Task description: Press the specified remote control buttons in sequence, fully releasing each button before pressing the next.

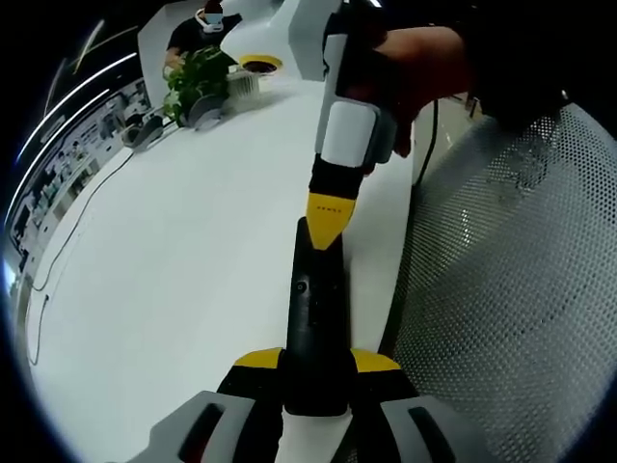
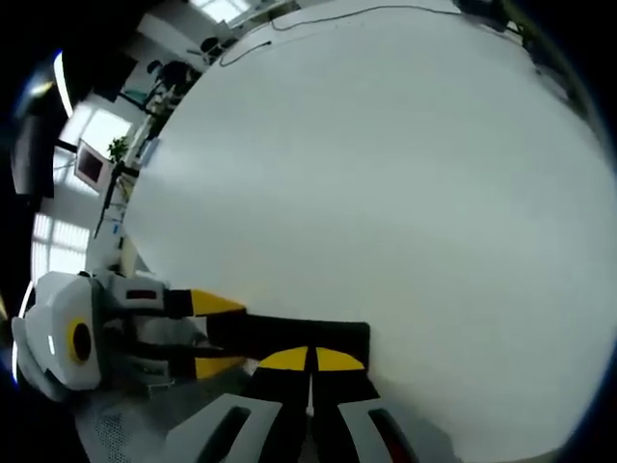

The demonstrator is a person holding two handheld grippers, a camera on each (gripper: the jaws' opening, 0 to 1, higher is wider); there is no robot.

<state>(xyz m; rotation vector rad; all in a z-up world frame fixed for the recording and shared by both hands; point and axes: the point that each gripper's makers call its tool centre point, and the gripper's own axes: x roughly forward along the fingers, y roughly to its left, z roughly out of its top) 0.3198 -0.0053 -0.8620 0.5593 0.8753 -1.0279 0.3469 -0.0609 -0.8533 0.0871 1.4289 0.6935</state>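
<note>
A slim black remote control point(image 1: 313, 299) points away from me over the white table point(image 1: 174, 251). My left gripper point(image 1: 316, 362) is shut on its near end, a yellow tip on each side. My right gripper point(image 1: 328, 217) comes down from above, held by a hand point(image 1: 424, 68), and its closed yellow tips touch the remote's far end. In the right gripper view the right gripper point(image 2: 310, 359) has its jaws shut together against the remote point(image 2: 280, 333). There the left gripper point(image 2: 217, 335) comes in from the left, clamped on the remote.
A grey mesh chair back point(image 1: 521, 289) stands at the table's right edge. At the far end are a potted plant point(image 1: 198, 82), a yellow-rimmed bowl point(image 1: 260, 66) and small devices. A thin cable point(image 1: 67, 241) trails along the left side. Wide bare tabletop point(image 2: 386, 174) lies ahead.
</note>
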